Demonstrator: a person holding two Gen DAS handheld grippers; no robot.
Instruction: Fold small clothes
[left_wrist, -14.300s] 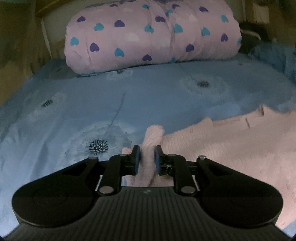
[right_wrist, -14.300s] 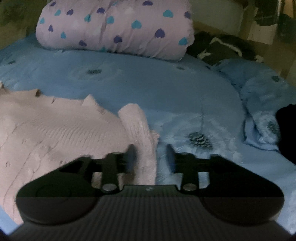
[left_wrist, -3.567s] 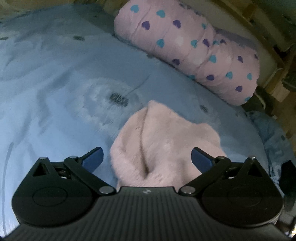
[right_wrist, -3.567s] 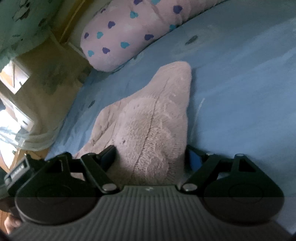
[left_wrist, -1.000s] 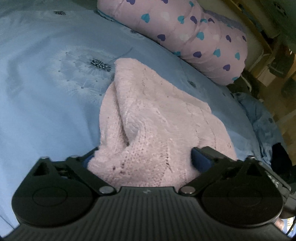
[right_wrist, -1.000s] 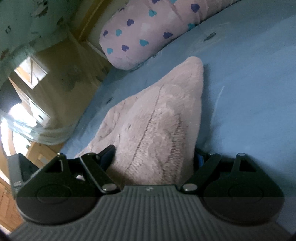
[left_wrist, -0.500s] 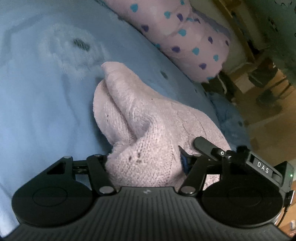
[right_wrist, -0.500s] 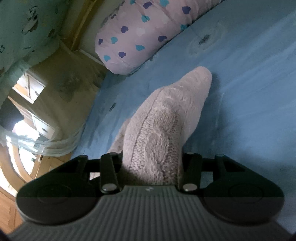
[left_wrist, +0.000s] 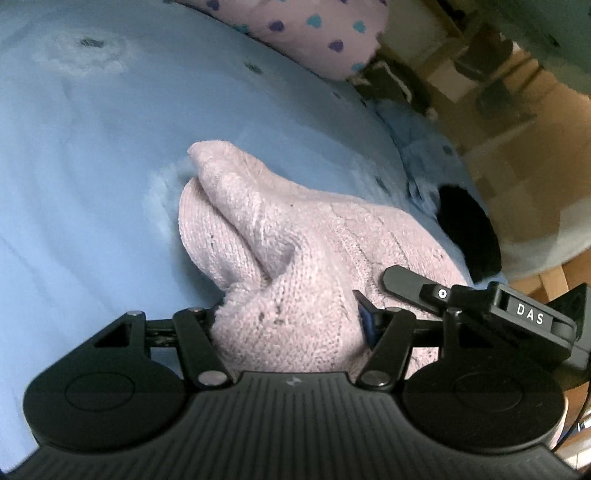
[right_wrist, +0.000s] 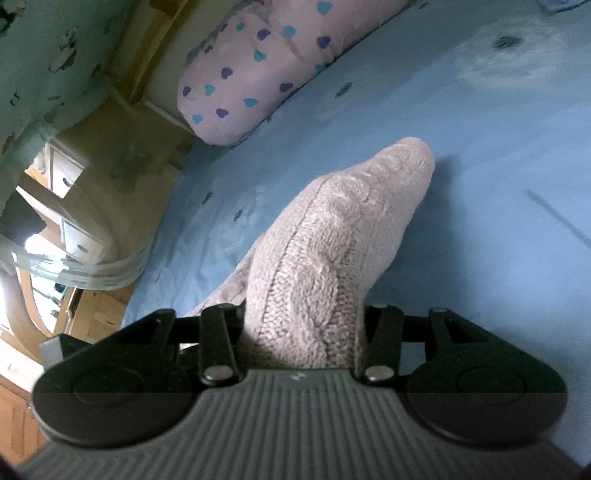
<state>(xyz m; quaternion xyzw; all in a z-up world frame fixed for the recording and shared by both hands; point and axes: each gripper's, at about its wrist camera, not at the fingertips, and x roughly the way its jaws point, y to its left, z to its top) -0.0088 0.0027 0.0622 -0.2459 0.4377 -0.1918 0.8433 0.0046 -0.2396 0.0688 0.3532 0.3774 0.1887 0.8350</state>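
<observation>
Slippage is the main risk: the left gripper and the right gripper each pinch 1 thick bunch of the pink knit sweater above the bed, so uneven pulling could skew the fold.

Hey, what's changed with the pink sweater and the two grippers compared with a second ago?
Both jaws, wide open a second ago, have closed on the pink sweater: the left hand-held gripper and right hand-held gripper each pinch a bunched end. Its near part now rises off the blue bedsheet. The heart-print bolster stayed put.
</observation>
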